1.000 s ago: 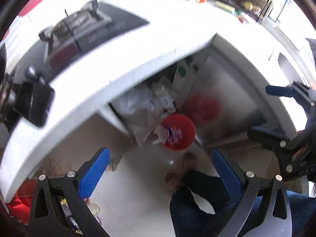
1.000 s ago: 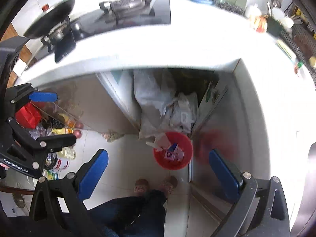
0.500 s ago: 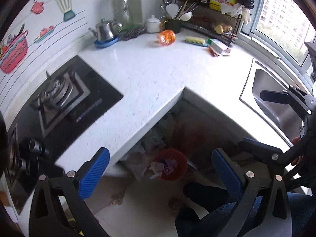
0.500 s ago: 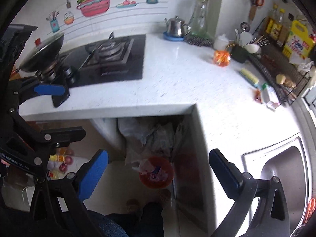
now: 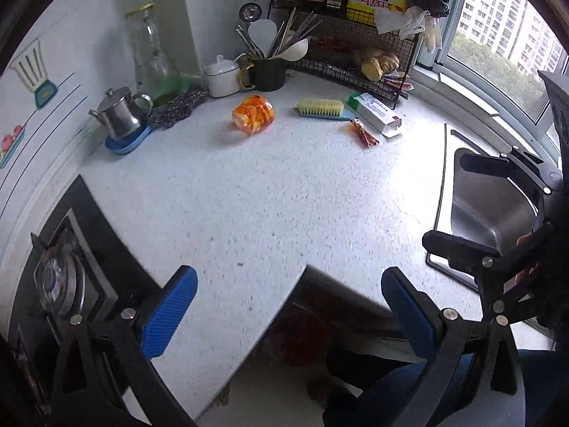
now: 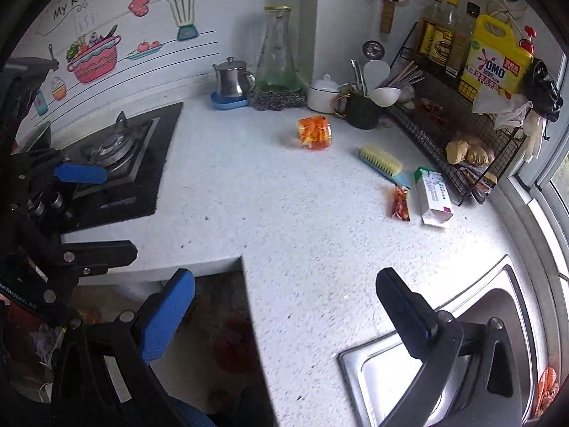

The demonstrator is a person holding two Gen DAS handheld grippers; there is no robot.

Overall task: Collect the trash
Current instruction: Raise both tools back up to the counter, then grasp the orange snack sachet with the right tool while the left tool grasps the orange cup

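On the white speckled counter (image 5: 270, 195) lie an orange crumpled plastic wrapper (image 5: 253, 114), a small red snack wrapper (image 5: 364, 133) and a white and green carton (image 5: 377, 113). They also show in the right wrist view: the orange wrapper (image 6: 314, 132), the red wrapper (image 6: 400, 202), the carton (image 6: 433, 195). The red trash bin (image 5: 302, 338) is blurred on the floor under the counter corner. My left gripper (image 5: 290, 309) is open and empty above the counter's front corner. My right gripper (image 6: 284, 306) is open and empty, over the counter edge beside the sink.
A scrub brush (image 5: 322, 108), steel teapot (image 5: 122, 114), glass carafe (image 5: 153, 60), white pot and utensil mug (image 5: 266, 67) stand at the back. A wire rack (image 6: 458, 117) holds bottles and ginger. The gas hob (image 6: 117, 167) is left, the steel sink (image 5: 487, 210) right.
Both grippers have risen and tilted up from the floor and the red bin to the countertop. The bin has slid to the bottom of both views. Both stay open.
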